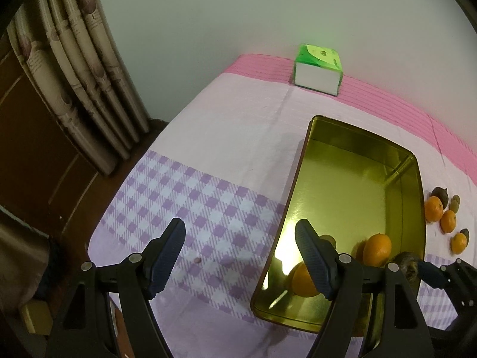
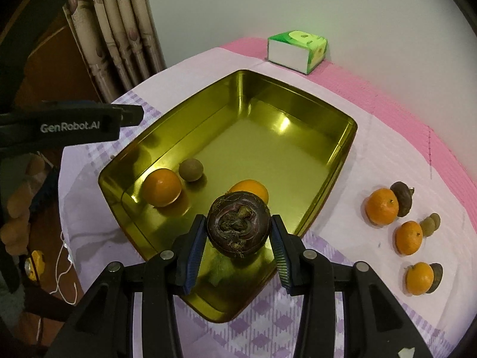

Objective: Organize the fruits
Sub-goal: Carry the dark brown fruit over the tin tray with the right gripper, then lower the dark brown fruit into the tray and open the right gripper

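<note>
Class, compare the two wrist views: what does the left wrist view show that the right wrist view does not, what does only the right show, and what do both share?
Only the left wrist view: the left gripper from behind, open, empty, over the checked cloth.

Only the right wrist view: the dark bulb seen plainly, clamped in the right gripper, and a small brown fruit whole inside the tin.

Both: the gold tin holding two oranges, the green tissue box, and three oranges outside the tin.

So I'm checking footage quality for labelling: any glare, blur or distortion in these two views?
Left wrist view: bright glare on the gold tin floor, curtain bowed by fisheye. Right wrist view: small glints in the tin, edges curved, dark bulb in the right hand-held gripper sharp.
</note>
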A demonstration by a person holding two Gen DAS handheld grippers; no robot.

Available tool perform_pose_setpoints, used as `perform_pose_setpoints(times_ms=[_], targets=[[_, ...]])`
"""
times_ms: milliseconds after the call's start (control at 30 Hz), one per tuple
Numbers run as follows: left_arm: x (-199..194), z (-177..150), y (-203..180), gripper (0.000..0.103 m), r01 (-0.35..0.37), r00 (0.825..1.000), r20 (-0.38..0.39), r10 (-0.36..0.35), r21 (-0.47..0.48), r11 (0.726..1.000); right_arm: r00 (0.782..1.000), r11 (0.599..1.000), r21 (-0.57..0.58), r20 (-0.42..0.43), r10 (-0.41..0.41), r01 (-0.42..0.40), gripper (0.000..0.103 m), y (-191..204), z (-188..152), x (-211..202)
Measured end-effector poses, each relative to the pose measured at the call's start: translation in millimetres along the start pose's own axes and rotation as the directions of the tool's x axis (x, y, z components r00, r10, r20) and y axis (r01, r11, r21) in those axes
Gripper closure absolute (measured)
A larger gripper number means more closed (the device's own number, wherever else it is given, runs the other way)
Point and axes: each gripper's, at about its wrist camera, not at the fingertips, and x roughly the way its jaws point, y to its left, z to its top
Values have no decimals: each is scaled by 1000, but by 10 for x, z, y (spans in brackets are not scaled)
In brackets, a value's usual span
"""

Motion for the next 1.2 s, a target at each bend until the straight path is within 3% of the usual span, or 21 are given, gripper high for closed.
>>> perform_pose_setpoints(times_ms=[1100, 1200], targets=[[34, -29, -52, 27, 7, 1000, -2, -7, 19, 1000, 1000, 999, -49, -26, -5, 3, 62, 101, -59, 156], [34, -29, -61, 27, 12, 1000, -3, -12, 24, 1000, 1000, 999, -45, -23, 5, -6, 58, 107, -66, 144]])
